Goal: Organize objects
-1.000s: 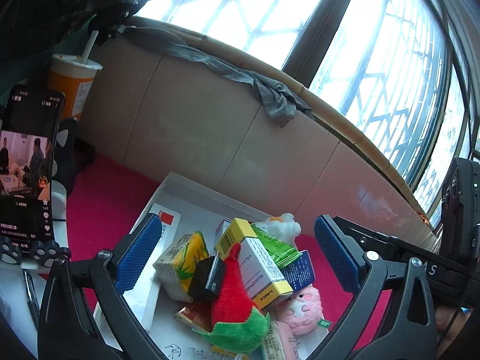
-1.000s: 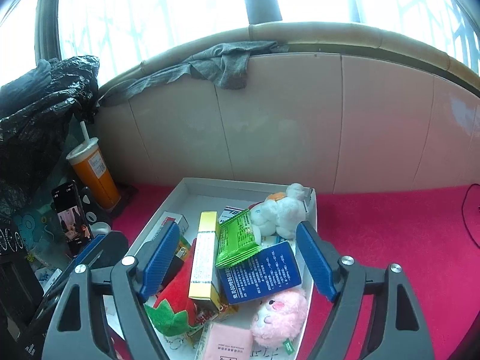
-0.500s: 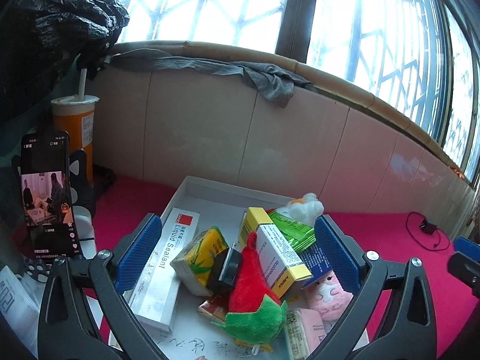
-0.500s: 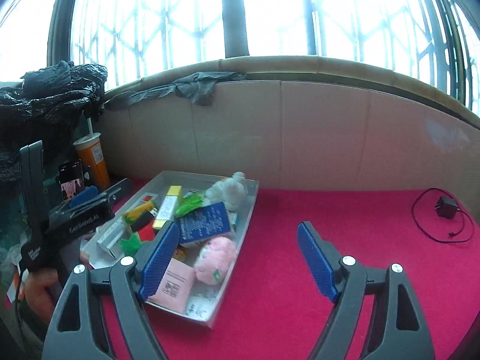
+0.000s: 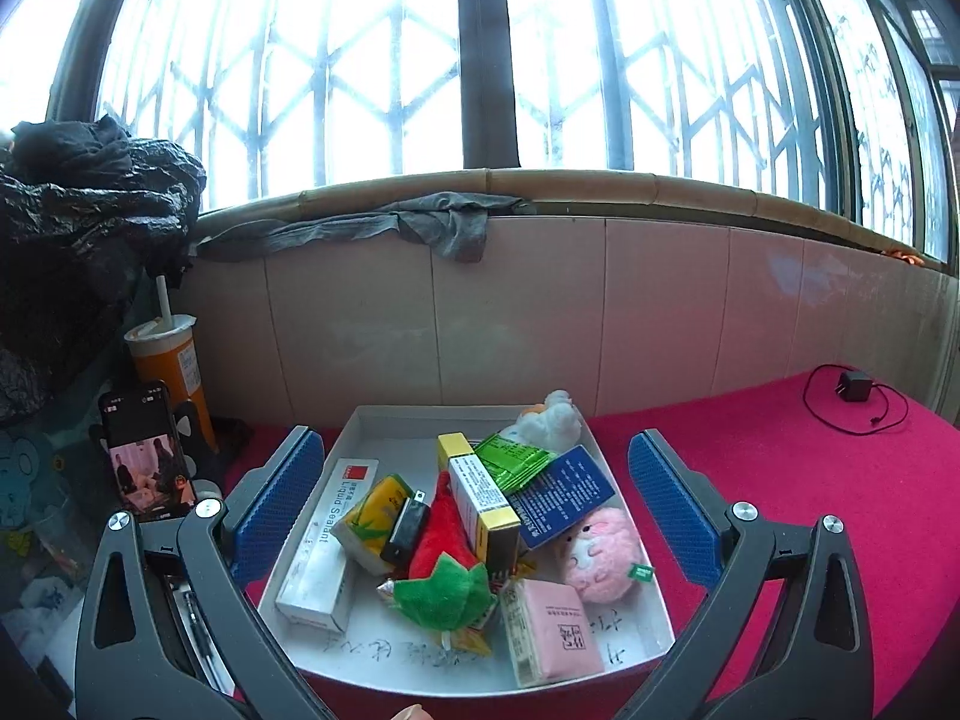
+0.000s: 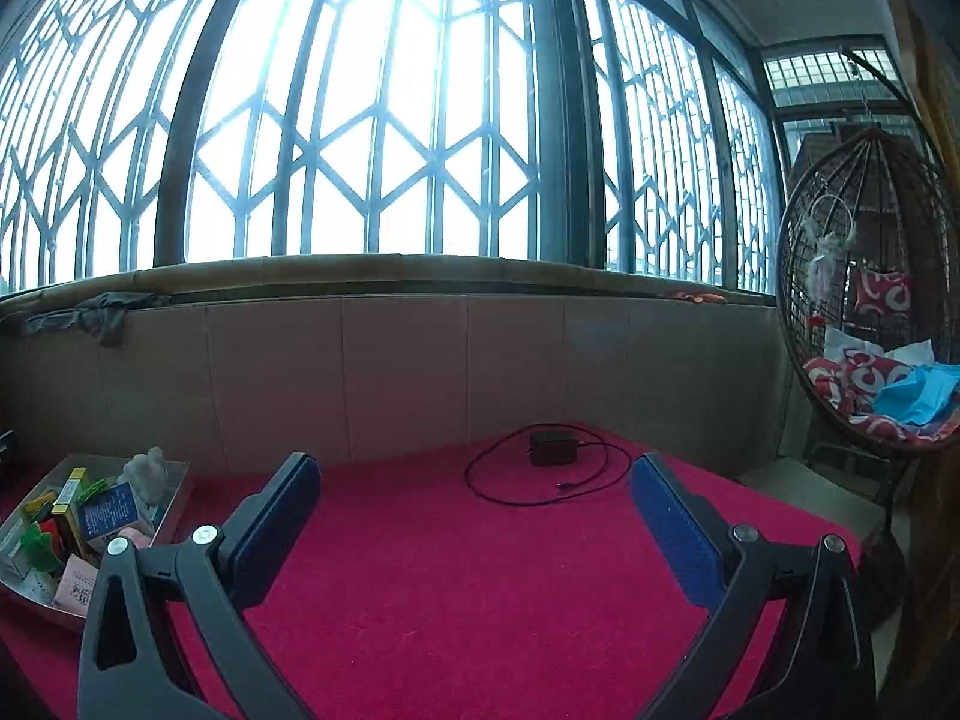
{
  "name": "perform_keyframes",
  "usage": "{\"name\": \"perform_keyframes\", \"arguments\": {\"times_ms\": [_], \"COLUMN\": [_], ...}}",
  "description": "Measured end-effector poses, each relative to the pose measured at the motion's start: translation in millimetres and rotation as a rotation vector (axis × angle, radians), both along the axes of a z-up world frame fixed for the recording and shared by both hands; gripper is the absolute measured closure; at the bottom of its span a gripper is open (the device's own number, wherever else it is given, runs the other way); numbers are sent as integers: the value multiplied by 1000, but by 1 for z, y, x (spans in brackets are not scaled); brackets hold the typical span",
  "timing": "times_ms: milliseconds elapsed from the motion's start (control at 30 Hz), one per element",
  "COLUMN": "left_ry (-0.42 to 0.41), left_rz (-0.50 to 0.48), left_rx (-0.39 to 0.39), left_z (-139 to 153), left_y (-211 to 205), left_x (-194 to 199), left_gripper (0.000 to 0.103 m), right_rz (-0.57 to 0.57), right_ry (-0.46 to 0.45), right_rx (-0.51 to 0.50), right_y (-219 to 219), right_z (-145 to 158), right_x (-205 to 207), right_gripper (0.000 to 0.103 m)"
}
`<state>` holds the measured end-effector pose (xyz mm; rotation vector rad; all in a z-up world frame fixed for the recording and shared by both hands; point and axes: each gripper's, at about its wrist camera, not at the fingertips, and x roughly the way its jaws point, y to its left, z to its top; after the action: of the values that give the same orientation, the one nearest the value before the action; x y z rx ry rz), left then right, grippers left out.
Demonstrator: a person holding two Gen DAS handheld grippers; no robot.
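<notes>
A white tray point(image 5: 384, 420) on the red carpet holds several things: a strawberry plush point(image 5: 444, 546), a white sealant box point(image 5: 324, 546), a yellow-and-white box point(image 5: 483, 501), a blue box point(image 5: 567, 495), a green packet point(image 5: 513, 462), a pink plush point(image 5: 600, 546), a pink box point(image 5: 555, 630) and a white plush point(image 5: 552, 417). My left gripper point(image 5: 477, 483) is open and empty, held just in front of the tray. My right gripper point(image 6: 474, 510) is open and empty over bare carpet; the tray point(image 6: 174, 498) lies at its far left.
A black charger with its cable point(image 6: 549, 447) lies on the carpet point(image 6: 456, 588) near the tiled wall. A phone point(image 5: 147, 450), an orange cup point(image 5: 168, 360) and black bags point(image 5: 72, 234) stand left of the tray. A hanging wicker chair point(image 6: 870, 324) is at the right.
Both grippers have drawn back from the tray. The right one has swung right, so the tray has slid to its far left. Both stay open and empty.
</notes>
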<state>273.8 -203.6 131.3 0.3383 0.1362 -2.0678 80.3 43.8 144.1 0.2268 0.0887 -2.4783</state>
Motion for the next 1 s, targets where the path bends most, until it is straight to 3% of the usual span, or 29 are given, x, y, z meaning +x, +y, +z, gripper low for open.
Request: {"name": "perform_keyframes", "arguments": {"times_ms": [100,233,367,533,1000], "left_ry": [-59,-54,-77,-55,-154], "left_rz": [35,41,104,88,130], "left_rx": [34,161,186,294,265], "left_z": [3,-1,-1,-4,-11], "left_y": [16,23,35,45,90], "left_x": [0,6,11,16,7], "left_gripper": [1,1,1,1,1], "right_rz": [37,79,108,149,226], "right_ry": [-61,-61,-52,-58,-21], "right_rx": [-16,-45,-70,-88,-61], "right_y": [1,6,21,36,61], "right_z": [-9,-14,-13,-20,-29], "right_x": [-4,2,14,28,60], "right_gripper": [0,0,0,0,0]}}
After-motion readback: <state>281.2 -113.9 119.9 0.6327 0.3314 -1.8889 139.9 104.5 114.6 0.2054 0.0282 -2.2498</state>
